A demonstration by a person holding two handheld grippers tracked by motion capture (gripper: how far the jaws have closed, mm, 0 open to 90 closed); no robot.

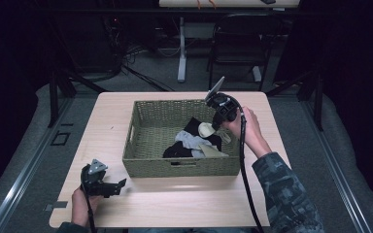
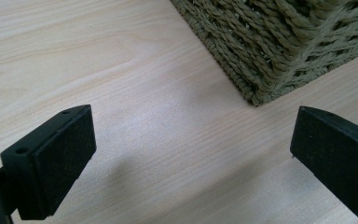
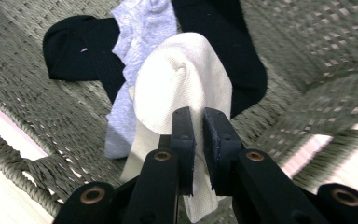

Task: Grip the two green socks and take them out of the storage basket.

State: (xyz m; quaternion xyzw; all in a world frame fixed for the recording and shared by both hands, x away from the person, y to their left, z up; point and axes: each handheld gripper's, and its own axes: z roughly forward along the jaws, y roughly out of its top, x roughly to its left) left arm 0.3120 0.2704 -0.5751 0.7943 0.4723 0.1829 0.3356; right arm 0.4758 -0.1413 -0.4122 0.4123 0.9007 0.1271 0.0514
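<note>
Right gripper (image 3: 199,140) jaws pinched on a cream sock (image 3: 184,88) lower centre of its view, over dark and grey socks in the wicker basket (image 1: 145,141), left gripper (image 2: 191,154) wide open above bare table (image 2: 74,56) lower left.

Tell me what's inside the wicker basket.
The wicker basket holds a small pile of socks: black socks, a light grey one, and a cream sock pinched by the right gripper. Whatever lies under the pile is covered.
</note>
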